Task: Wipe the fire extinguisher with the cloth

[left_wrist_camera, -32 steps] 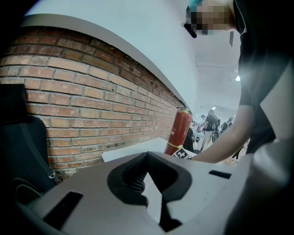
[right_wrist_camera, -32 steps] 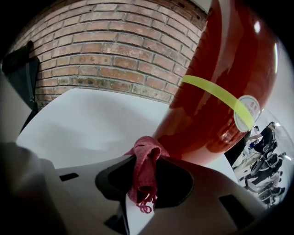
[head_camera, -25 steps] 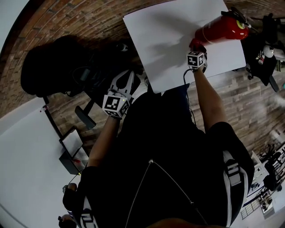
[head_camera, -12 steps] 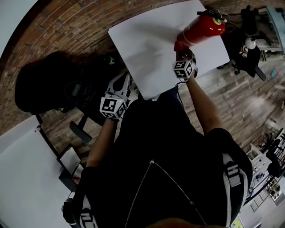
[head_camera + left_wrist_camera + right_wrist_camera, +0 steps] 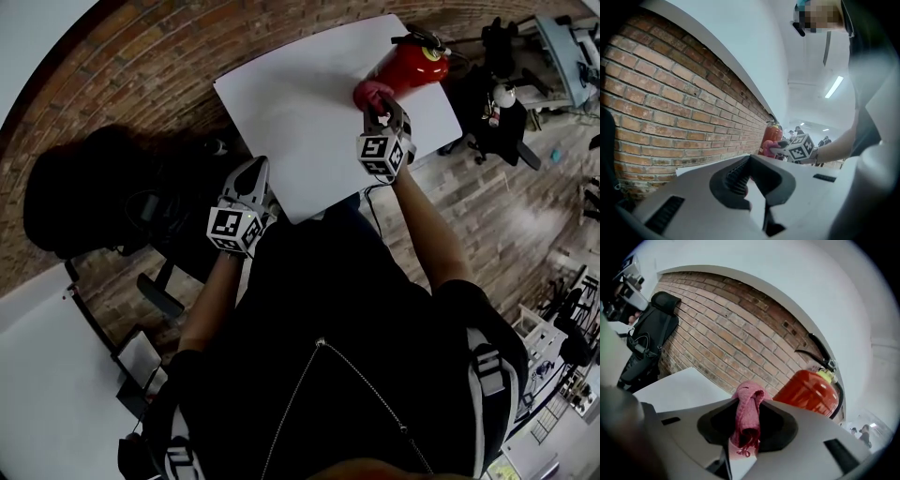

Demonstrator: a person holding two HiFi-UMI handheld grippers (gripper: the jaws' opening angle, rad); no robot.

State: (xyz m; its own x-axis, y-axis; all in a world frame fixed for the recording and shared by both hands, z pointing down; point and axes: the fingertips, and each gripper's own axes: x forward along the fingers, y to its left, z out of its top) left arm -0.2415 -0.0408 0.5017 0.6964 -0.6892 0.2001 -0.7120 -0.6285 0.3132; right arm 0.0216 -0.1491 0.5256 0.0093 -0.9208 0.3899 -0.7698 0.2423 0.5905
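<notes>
A red fire extinguisher [image 5: 410, 63] stands at the far right corner of the white table [image 5: 300, 122]; it also shows in the right gripper view [image 5: 811, 392] and, small, in the left gripper view [image 5: 770, 138]. My right gripper [image 5: 380, 111] is shut on a pink-red cloth [image 5: 748, 411], whose bunched end [image 5: 368, 92] sits at the extinguisher's lower body. Whether cloth and extinguisher touch is unclear. My left gripper [image 5: 251, 180] hangs just off the table's near left edge, its jaws [image 5: 751, 161] shut with nothing seen between them.
A large black bag or chair [image 5: 89, 192] sits on the brick floor left of the table. Another black chair with gear [image 5: 495, 98] stands to the right. A second white table [image 5: 42, 375] lies at the lower left. My own body fills the lower middle.
The head view has swung, so table and extinguisher sit further left. The right gripper keeps the cloth by the extinguisher's lower end. The left gripper has edged closer to the table.
</notes>
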